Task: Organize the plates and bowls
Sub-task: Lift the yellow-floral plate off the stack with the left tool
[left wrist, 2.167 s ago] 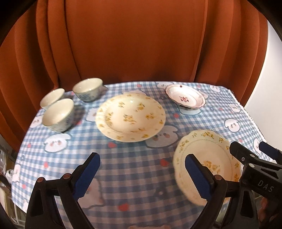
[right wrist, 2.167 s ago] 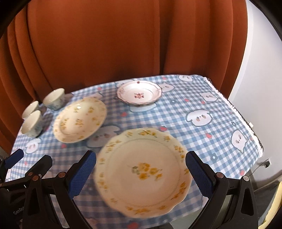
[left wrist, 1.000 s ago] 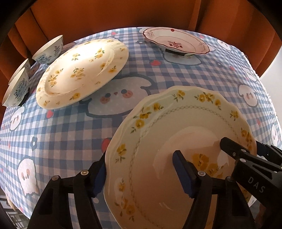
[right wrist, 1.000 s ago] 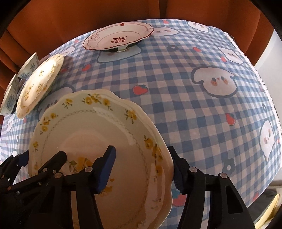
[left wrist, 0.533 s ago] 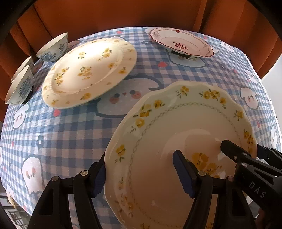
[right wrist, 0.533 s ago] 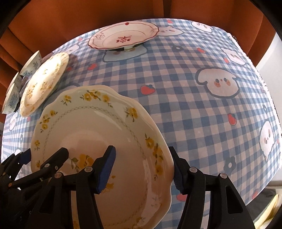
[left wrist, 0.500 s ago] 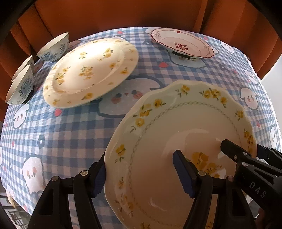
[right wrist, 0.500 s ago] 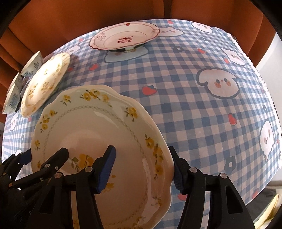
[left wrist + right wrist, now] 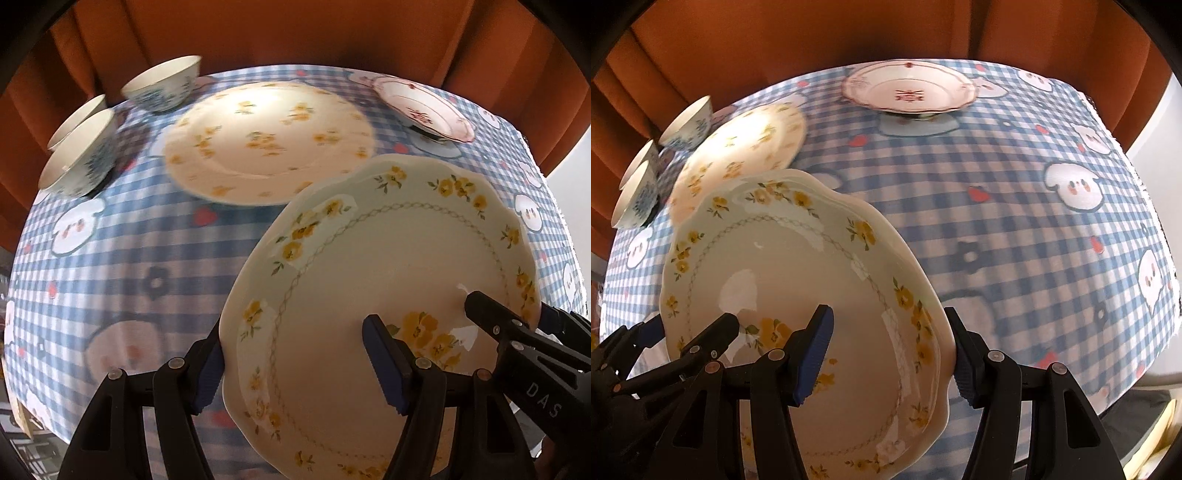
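Observation:
A scalloped cream plate with yellow flowers (image 9: 388, 266) (image 9: 783, 266) hangs tilted above the tablecloth, carried between both grippers. My left gripper (image 9: 295, 365) is shut on its left rim, one blue pad outside the edge and one on the plate's face. On the opposite rim my right gripper (image 9: 888, 350) is shut the same way. A large round yellow-flowered plate (image 9: 266, 136) (image 9: 738, 151) lies on the table just beyond the held plate. Three white bowls with blue pattern (image 9: 79, 151) (image 9: 637, 199) stand at the far left.
A pink-rimmed dish with a red motif (image 9: 421, 107) (image 9: 908, 88) sits at the back of the blue checked tablecloth (image 9: 1015, 229). Orange curtains (image 9: 295, 33) hang close behind the table. The cloth's right edge drops off near a white wall.
Both grippers have carried the flowered plate up and leftward across the table. The large round plate and the bowls now appear nearer, and the held plate's edge overlaps the round plate's near rim.

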`<state>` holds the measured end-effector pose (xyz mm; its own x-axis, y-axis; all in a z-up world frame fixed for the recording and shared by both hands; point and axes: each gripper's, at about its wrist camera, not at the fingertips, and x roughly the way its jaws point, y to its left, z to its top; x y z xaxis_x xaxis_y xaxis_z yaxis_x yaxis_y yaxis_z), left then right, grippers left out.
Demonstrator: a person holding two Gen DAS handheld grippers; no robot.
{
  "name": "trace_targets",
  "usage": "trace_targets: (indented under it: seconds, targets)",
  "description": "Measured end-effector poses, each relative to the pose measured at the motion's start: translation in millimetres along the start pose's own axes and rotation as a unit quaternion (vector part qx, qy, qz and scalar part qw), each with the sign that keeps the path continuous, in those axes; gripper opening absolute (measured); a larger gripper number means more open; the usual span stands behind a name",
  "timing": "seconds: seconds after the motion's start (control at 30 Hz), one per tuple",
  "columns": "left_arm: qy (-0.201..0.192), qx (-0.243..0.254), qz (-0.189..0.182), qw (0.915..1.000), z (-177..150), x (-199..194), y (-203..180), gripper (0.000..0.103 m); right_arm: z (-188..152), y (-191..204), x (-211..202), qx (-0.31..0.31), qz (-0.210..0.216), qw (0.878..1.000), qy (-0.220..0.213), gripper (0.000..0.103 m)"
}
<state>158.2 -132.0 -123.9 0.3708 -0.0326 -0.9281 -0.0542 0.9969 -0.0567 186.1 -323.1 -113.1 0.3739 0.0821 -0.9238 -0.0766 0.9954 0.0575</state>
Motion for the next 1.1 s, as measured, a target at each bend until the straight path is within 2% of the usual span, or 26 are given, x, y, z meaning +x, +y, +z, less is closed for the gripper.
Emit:
trace_targets:
  seconds: [0.6,0.8,1.1]
  targets:
    - [-0.007,-0.023,0.023,0.9994,-26,-26,144,0.072,-20,149,0,-0.024,0.018,1.0,-0.003,0.063]
    - [-0.002,-0.033,0.028,0.9991,-25,-23,178,0.072,-25,192,6,-0.033,0.025,0.999,0.001,0.063]
    - [0.01,-0.021,0.035,0.9991,-16,-9,201,0.072,-19,223,24,-0.03,0.016,0.999,0.014,0.063]
